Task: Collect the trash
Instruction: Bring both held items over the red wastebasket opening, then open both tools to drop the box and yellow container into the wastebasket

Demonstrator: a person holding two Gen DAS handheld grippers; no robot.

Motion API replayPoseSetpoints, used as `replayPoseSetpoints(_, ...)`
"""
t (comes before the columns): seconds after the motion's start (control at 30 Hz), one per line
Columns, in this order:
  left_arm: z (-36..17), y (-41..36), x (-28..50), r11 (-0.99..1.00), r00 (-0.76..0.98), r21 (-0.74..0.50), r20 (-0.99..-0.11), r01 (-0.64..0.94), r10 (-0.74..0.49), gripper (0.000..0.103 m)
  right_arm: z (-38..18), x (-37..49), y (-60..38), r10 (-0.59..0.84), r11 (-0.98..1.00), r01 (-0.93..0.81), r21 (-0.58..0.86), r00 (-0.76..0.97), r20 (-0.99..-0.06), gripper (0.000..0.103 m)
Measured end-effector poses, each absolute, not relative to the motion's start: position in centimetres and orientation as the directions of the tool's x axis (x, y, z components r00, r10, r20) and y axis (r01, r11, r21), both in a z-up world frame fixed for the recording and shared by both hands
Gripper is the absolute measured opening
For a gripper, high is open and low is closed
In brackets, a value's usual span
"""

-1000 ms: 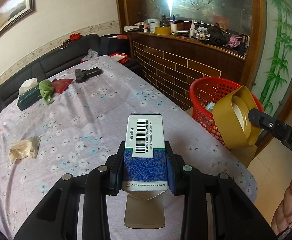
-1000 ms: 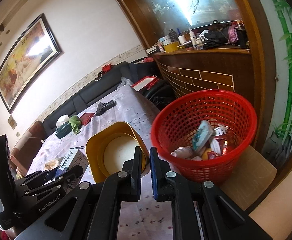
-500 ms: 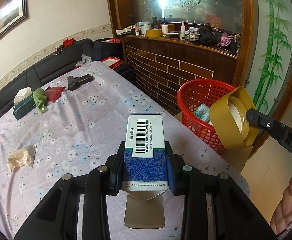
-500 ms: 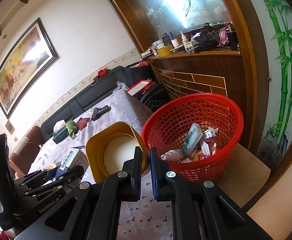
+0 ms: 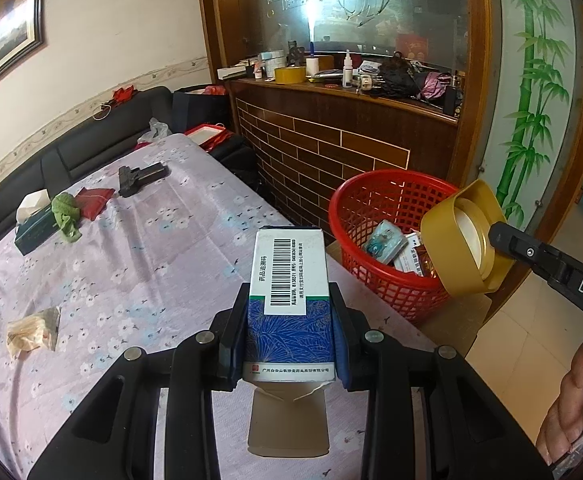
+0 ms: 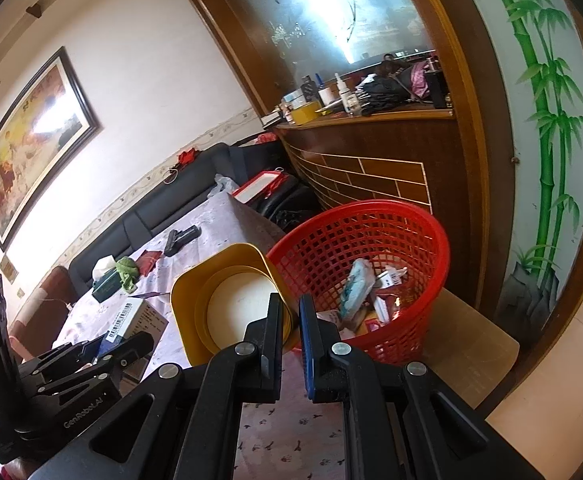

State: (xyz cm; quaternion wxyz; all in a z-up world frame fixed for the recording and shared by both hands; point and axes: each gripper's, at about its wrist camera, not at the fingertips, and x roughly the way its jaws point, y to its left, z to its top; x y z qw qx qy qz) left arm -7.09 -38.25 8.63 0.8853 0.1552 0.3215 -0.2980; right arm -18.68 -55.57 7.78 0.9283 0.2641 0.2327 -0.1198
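My left gripper is shut on a blue-and-white medicine box with a barcode, held above the table near its right edge; the box also shows in the right wrist view. My right gripper is shut on the rim of a yellow paper bowl, held beside the red mesh basket. In the left wrist view the bowl hangs over the basket's right rim. The basket holds several wrappers and packets.
The table has a purple floral cloth. On it lie a crumpled wrapper, a tissue box with a green cloth, a red pouch and a black item. A brick-faced wooden counter stands behind the basket.
Both grippers have drawn back and risen a little with their loads; the basket now appears lower and more of its inside shows. The bowl stays at the basket's rim.
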Motion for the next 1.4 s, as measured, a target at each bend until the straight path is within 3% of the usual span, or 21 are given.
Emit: replayPoseSetpoints(1.4, 9.4, -44.8, -6.4, 0.696, 0.537, 0.03, -0.659, 0.718, -0.526, 0.033, 9.0, -19.9, -60.4, -0.218, 0.802, 0.449, 0.393, 0.834, -0.506, 0.009)
